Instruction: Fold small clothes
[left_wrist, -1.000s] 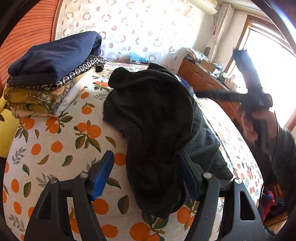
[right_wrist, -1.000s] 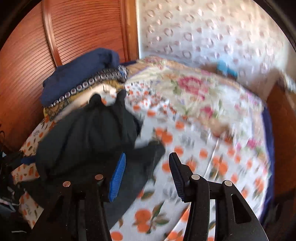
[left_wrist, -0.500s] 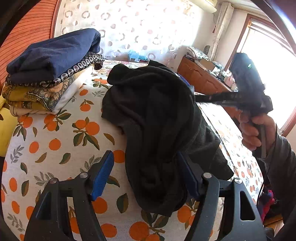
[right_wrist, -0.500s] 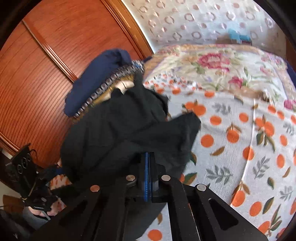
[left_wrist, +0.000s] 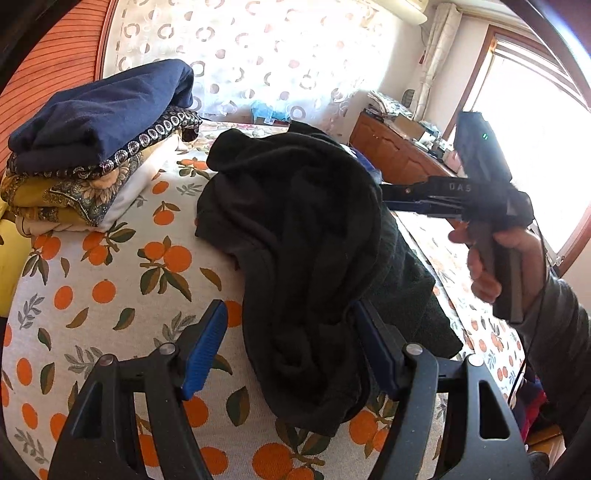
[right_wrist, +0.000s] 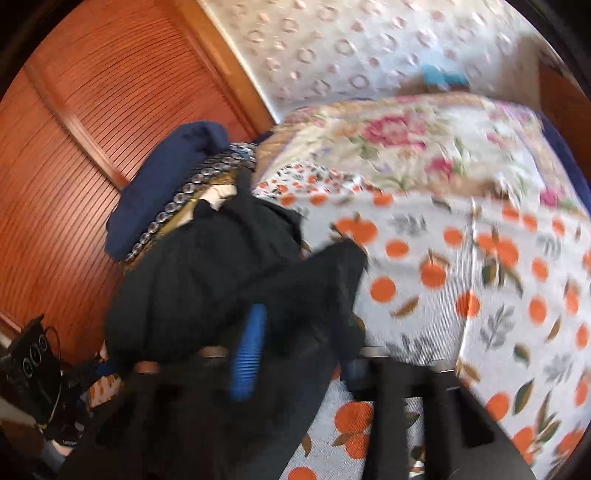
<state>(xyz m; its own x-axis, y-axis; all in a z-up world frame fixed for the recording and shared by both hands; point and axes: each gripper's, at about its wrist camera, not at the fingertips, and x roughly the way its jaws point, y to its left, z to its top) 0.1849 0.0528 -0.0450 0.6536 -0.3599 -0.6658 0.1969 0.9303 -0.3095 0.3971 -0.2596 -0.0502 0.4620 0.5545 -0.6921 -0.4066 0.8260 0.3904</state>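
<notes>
A crumpled black garment (left_wrist: 303, 236) lies on the orange-print bedsheet (left_wrist: 96, 291). My left gripper (left_wrist: 291, 339) is open, its blue pads on either side of the garment's near end. The right gripper (left_wrist: 391, 195) reaches into the garment's far right side in the left wrist view. In the blurred right wrist view my right gripper (right_wrist: 299, 332) stands open, with the black garment (right_wrist: 221, 269) lying between and over its fingers.
A stack of folded clothes (left_wrist: 92, 147), navy on top, sits at the back left of the bed, also in the right wrist view (right_wrist: 166, 184). A wooden wardrobe (right_wrist: 85, 129) stands behind it. A wooden dresser (left_wrist: 395, 151) and a window are at the right.
My right gripper was open, shut on the black garment half a second ago, and now stands open again. The left gripper has stayed open around the garment's near end.
</notes>
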